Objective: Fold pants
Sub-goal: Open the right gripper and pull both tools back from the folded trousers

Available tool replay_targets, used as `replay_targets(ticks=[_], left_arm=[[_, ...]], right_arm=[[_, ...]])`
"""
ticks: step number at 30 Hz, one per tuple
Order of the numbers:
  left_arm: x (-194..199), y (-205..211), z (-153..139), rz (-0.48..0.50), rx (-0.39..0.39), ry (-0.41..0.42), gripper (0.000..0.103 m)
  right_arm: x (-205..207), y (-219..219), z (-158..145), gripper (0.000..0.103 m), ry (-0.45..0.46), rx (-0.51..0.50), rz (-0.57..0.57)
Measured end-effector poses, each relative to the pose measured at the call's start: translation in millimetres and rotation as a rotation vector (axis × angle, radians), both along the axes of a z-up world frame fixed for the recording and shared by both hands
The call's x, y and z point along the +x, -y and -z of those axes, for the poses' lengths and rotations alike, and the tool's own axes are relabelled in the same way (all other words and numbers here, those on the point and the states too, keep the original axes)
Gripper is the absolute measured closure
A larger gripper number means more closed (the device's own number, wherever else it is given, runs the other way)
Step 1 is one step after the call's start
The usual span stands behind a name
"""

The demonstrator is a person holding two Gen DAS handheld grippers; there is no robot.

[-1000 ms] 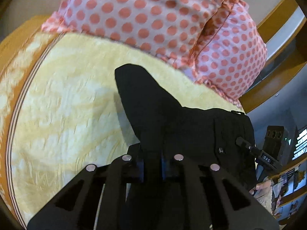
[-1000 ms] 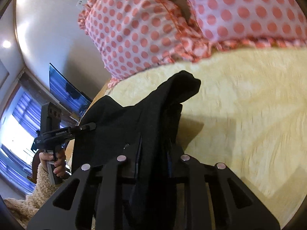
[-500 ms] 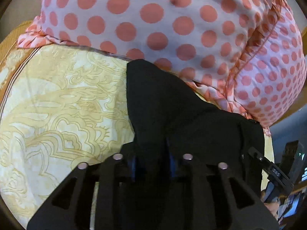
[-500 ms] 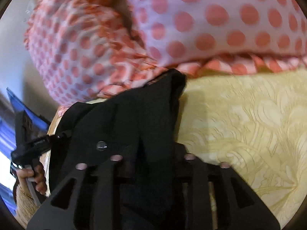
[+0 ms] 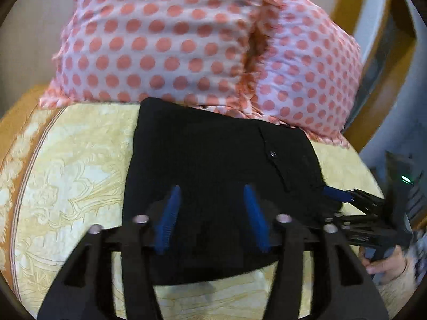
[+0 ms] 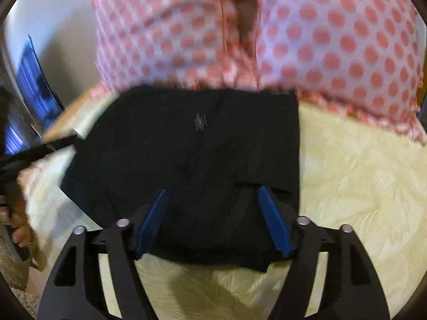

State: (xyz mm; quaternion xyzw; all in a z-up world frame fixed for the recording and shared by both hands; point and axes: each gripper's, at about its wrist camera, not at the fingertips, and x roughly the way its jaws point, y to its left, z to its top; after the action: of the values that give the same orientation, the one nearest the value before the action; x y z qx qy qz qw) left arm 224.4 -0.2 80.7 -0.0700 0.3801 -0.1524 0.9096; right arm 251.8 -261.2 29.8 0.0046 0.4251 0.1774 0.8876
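Observation:
The black pants (image 5: 213,154) lie folded in a flat rectangle on the yellow patterned bedspread (image 5: 74,160), their far edge against the polka-dot pillows. My left gripper (image 5: 212,190) is open just above the pants' near part, its blue pads spread and holding nothing. My right gripper (image 6: 213,192) is open too, over the near edge of the same pants (image 6: 192,144). In the left wrist view the right gripper (image 5: 355,202) shows at the pants' right edge. In the right wrist view the left gripper (image 6: 29,154) shows at the far left.
Two pink pillows with red dots (image 5: 186,42) stand close behind the pants, also in the right wrist view (image 6: 293,32). An orange border (image 5: 16,122) marks the bed's left edge. A dark screen (image 6: 34,88) stands at the left.
Both grippers were shut on the black fabric and carried it toward the pillows. Now both have opened and pulled back, and the pants lie flat in a folded rectangle.

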Motion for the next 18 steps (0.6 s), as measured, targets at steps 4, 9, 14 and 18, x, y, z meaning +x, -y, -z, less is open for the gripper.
replay_targets(ticks=[4, 9, 14, 18], left_arm=[[26, 7, 38, 0.016, 0.003, -0.198, 0.036], [2, -6, 29, -0.018, -0.027, -0.139, 0.032], [-67, -9, 13, -0.058, 0.093, 0.008, 0.008], [-114, -14, 20, -0.148, 0.166, 0.049, 0.002]], right_arm=[[5, -10, 3, 0.011, 0.016, 0.002, 0.005], [-34, 1, -17, 0.008, 0.082, 0.061, 0.091], [-88, 8, -18, 0.001, 0.153, 0.014, 0.209], [-119, -4, -6, 0.001, 0.177, -0.008, 0.214]])
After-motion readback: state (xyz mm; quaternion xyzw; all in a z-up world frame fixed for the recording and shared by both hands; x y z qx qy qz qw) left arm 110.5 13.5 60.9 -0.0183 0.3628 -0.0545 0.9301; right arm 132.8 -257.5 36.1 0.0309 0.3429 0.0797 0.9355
